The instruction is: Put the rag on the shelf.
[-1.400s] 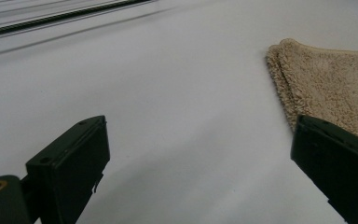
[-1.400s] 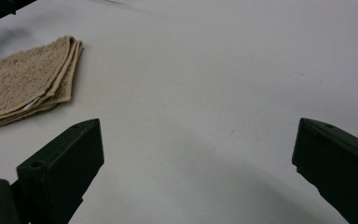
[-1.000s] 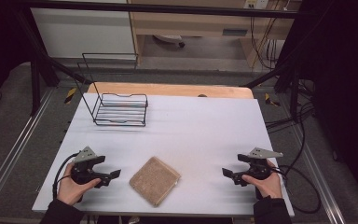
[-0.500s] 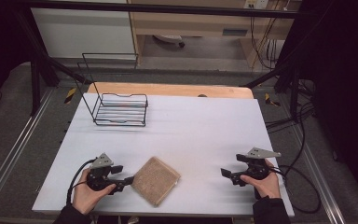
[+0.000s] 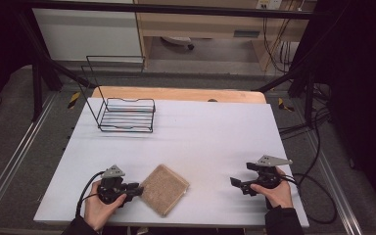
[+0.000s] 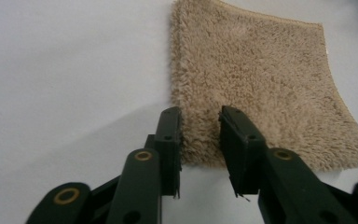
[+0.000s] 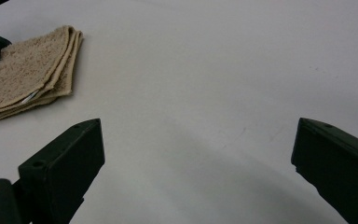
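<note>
A folded beige towel [image 5: 164, 190] lies flat near the front edge of the white table [image 5: 215, 137]. My left gripper [image 5: 138, 190] is at the towel's left corner. In the left gripper view its jaws [image 6: 199, 126] have just been closing and stand narrow, one at the towel's [image 6: 261, 79] edge and one on its pile. The corner lies between them, flat and not bunched. My right gripper [image 5: 235, 182] rests at the front right, well apart from the towel. Its jaws [image 7: 196, 140] are wide open over bare table, with the towel [image 7: 23, 79] farther off at the left.
A black wire basket [image 5: 127, 115] stands at the table's back left. A wooden board [image 5: 176, 93] runs behind the far edge. Cables [image 5: 318, 196] trail off the table's right side. The table's front edge is close under both hands.
My left gripper has moved right to the towel's corner and its jaws have narrowed around it. The right gripper and the towel have stayed in place.
</note>
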`<state>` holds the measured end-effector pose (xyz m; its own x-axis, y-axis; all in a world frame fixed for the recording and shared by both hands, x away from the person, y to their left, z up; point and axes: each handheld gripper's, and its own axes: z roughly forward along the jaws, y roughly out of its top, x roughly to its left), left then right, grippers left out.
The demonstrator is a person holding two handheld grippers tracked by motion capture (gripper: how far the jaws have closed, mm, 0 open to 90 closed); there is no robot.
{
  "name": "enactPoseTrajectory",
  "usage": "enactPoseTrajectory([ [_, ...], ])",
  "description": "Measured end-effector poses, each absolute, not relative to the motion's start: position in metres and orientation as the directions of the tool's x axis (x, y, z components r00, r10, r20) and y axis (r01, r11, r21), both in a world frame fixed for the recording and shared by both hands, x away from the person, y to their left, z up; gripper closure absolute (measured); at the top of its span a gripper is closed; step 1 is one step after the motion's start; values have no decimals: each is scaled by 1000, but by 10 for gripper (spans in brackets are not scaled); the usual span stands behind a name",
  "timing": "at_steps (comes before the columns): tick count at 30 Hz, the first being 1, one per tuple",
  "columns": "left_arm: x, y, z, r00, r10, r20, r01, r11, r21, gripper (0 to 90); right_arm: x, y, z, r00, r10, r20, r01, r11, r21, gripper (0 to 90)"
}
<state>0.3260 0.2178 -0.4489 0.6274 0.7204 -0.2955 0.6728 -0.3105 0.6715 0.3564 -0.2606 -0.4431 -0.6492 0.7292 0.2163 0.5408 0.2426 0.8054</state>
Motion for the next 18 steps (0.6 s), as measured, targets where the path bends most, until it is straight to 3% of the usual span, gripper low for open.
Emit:
enactPoseTrajectory([
  [6,323,212,-449,608,748,-265,677,-315,665,707,357,-259,-443,-652,727,215,540,246,805,30],
  [11,324,210,-448,600,751,-275,694,-318,646,800,356,-256,-442,-652,728,214,543,251,801,30],
  [18,324,208,-442,610,750,-256,685,-337,646,839,356,-254,-443,-651,729,212,544,254,800,31],
])
